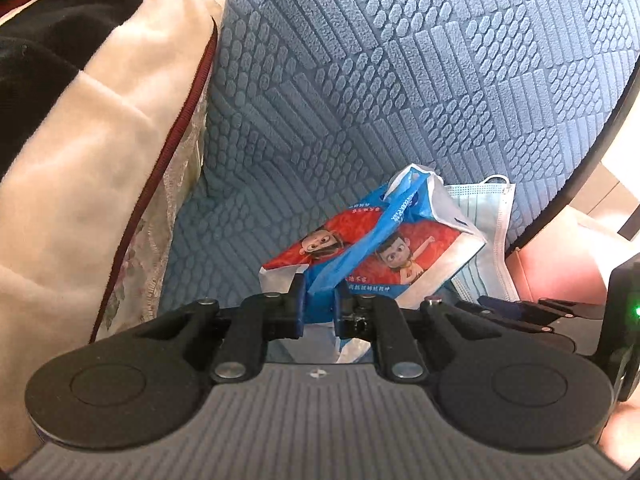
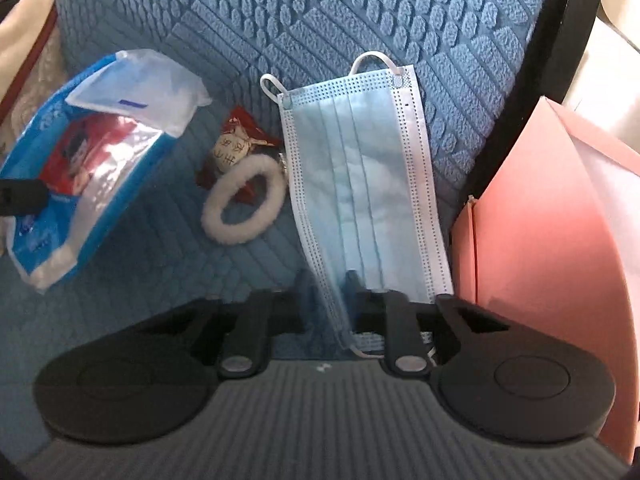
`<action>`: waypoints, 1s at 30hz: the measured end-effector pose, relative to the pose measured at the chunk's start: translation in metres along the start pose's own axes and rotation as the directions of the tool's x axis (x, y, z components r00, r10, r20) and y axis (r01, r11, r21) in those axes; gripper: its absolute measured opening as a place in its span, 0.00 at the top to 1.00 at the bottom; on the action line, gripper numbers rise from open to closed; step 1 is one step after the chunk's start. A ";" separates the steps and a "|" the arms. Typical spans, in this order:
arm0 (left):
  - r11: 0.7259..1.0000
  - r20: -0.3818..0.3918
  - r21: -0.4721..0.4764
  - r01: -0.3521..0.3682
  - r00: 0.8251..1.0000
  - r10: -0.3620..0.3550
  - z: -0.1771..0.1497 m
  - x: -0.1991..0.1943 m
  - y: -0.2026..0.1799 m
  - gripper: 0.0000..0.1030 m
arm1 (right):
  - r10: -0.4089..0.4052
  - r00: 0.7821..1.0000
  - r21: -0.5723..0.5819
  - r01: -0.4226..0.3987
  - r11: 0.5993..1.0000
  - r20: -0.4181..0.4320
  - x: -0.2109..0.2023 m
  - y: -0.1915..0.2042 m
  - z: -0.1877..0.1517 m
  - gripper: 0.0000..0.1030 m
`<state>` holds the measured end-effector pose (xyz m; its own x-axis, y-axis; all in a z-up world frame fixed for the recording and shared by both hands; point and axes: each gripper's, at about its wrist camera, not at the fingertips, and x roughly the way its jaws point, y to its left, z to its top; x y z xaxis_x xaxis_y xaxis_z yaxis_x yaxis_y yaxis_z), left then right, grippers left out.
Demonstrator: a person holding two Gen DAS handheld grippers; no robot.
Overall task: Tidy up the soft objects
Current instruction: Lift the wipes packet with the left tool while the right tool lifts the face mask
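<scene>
A plastic tissue pack (image 1: 380, 248), blue and red with cartoon faces, hangs just above the blue textured cushion (image 1: 360, 80). My left gripper (image 1: 320, 304) is shut on its blue wrapper. In the right wrist view the same tissue pack (image 2: 92, 160) hangs at the left. A light blue face mask (image 2: 360, 168) lies on the cushion (image 2: 280, 20), and my right gripper (image 2: 328, 296) is shut on its near left edge. Behind the pack, the face mask (image 1: 492, 216) also shows in the left wrist view.
A white fluffy hair ring (image 2: 244, 200) and a small red packet (image 2: 236, 140) lie between pack and mask. A pink box (image 2: 540, 220) stands close on the right. A cream blanket with dark red piping (image 1: 80, 160) borders the cushion on the left.
</scene>
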<state>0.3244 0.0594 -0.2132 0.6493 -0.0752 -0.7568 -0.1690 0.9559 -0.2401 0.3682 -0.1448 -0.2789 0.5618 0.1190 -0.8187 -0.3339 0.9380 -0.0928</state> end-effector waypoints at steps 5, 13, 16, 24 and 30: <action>1.000 -0.007 -0.007 -0.001 1.000 0.001 -0.001 0.001 0.001 0.85 | 0.020 1.000 0.039 -0.020 0.999 0.002 -0.014 -0.007 -0.002 0.95; 0.999 0.002 -0.035 0.004 1.000 -0.004 -0.013 -0.015 -0.003 0.85 | 0.069 0.996 0.069 -0.073 0.995 0.052 -0.053 -0.011 -0.008 0.95; 1.000 -0.001 -0.012 -0.012 1.000 0.012 -0.020 -0.020 -0.010 0.85 | 0.093 0.994 0.052 -0.096 0.994 0.054 -0.065 -0.011 -0.011 0.96; 1.000 -0.010 -0.002 -0.023 1.000 0.023 -0.050 -0.030 -0.024 0.85 | 0.130 0.990 0.056 -0.134 0.989 0.056 -0.087 -0.001 -0.025 0.96; 0.999 -0.006 -0.003 -0.034 0.999 0.034 -0.074 -0.031 -0.030 0.85 | 0.158 0.986 0.066 -0.161 0.985 0.043 -0.093 0.009 -0.046 0.96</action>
<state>0.2539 0.0115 -0.2273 0.6387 -0.0443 -0.7682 -0.1934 0.9570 -0.2160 0.2776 -0.1622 -0.2297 0.5341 0.2800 -0.7977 -0.3693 0.9261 0.0778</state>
